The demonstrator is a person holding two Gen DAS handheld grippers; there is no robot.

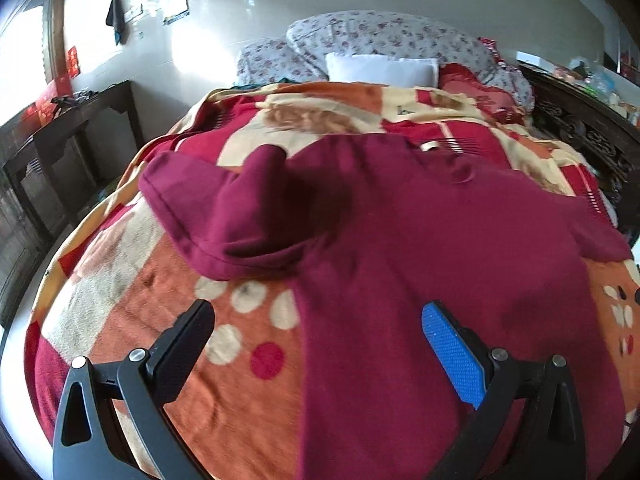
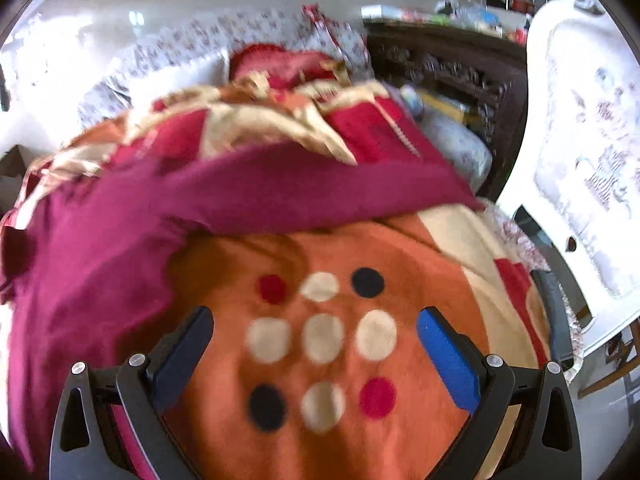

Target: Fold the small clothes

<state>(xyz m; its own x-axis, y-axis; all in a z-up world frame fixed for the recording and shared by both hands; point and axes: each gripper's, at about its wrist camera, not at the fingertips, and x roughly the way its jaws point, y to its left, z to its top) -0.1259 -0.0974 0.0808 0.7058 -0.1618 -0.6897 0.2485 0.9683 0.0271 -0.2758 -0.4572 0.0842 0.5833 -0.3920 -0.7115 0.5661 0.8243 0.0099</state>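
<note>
A maroon shirt (image 1: 420, 248) lies spread on a patterned orange, red and cream blanket (image 1: 132, 288) on a bed. Its left sleeve (image 1: 240, 208) is folded inward over the body. My left gripper (image 1: 318, 324) is open and empty, hovering over the shirt's lower left edge. In the right wrist view the shirt (image 2: 100, 248) lies to the left, with its right sleeve (image 2: 320, 196) stretched across the middle. My right gripper (image 2: 316, 332) is open and empty above the dotted blanket (image 2: 452, 236), just right of the shirt.
Floral pillows (image 1: 380, 40) and a white pillow (image 1: 380, 70) lie at the head of the bed. A dark wooden table (image 1: 60, 140) stands at the left. A carved dark headboard (image 2: 452, 68) and a white plastic chair (image 2: 580, 184) stand at the right.
</note>
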